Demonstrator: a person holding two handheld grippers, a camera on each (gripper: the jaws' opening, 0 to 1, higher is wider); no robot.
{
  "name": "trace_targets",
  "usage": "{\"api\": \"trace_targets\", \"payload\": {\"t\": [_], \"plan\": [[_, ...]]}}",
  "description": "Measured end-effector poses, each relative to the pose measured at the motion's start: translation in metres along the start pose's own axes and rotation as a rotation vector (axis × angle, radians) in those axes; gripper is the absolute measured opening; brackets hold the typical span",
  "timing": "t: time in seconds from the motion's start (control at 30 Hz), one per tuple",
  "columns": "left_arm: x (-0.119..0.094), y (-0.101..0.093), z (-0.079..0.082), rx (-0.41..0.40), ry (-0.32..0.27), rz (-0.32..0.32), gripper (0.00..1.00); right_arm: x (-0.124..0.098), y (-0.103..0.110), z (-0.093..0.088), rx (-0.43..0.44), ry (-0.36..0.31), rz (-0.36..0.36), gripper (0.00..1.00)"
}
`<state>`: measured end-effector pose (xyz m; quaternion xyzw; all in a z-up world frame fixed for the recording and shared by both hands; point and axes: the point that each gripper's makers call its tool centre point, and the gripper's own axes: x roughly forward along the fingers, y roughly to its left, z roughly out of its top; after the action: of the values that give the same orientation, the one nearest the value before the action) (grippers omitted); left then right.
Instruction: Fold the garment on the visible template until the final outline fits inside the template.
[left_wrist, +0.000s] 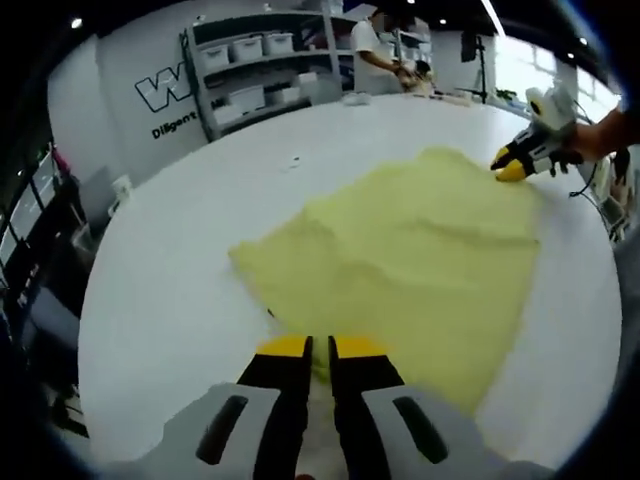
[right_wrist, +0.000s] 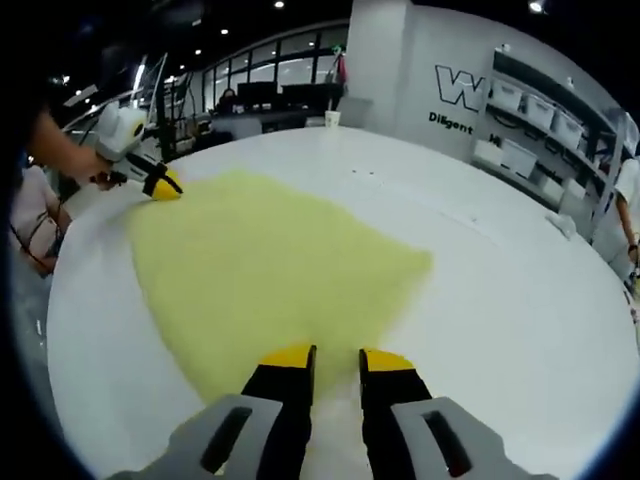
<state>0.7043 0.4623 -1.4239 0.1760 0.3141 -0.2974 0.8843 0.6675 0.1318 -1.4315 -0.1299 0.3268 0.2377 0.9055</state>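
A pale yellow garment (left_wrist: 420, 250) lies spread on the white round table (left_wrist: 180, 270), with a few soft wrinkles. My left gripper (left_wrist: 320, 350) is at its near edge, its jaws nearly together with yellow cloth pinched between them. It also appears across the table as the left gripper (right_wrist: 163, 187), at the garment's far corner. My right gripper (right_wrist: 337, 362) stands at the opposite edge of the garment (right_wrist: 260, 270), its jaws a little apart and the hem just at the tips. From the other side, the right gripper (left_wrist: 512, 168) touches the garment's far edge, held by a hand.
Shelves with white bins (left_wrist: 255, 70) stand against the far wall, and a person (left_wrist: 370, 55) works beyond the table. Desks and monitors (right_wrist: 260, 100) line the windows. The table edge (right_wrist: 70, 330) runs close on the left.
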Motion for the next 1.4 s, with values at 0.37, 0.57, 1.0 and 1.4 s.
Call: {"api": "trace_targets", "payload": {"t": [0.37, 0.57, 1.0, 1.4], "plan": [[-0.031, -0.043, 0.006, 0.028, -0.106, -0.057, 0.17, -0.025, 0.045, 0.0, -0.005, -0.086, 0.065, 0.05], [-0.031, -0.053, -0.011, 0.049, -0.091, -0.07, 0.21, -0.026, 0.07, 0.007, -0.013, -0.112, 0.101, 0.06], [-0.028, -0.044, -0.031, 0.046, -0.056, -0.044, 0.15, -0.025, 0.059, -0.024, -0.077, -0.053, 0.066, 0.0], [-0.044, -0.052, -0.024, 0.102, -0.11, -0.043, 0.42, -0.031, 0.059, -0.016, -0.085, -0.078, 0.056, 0.11]]}}
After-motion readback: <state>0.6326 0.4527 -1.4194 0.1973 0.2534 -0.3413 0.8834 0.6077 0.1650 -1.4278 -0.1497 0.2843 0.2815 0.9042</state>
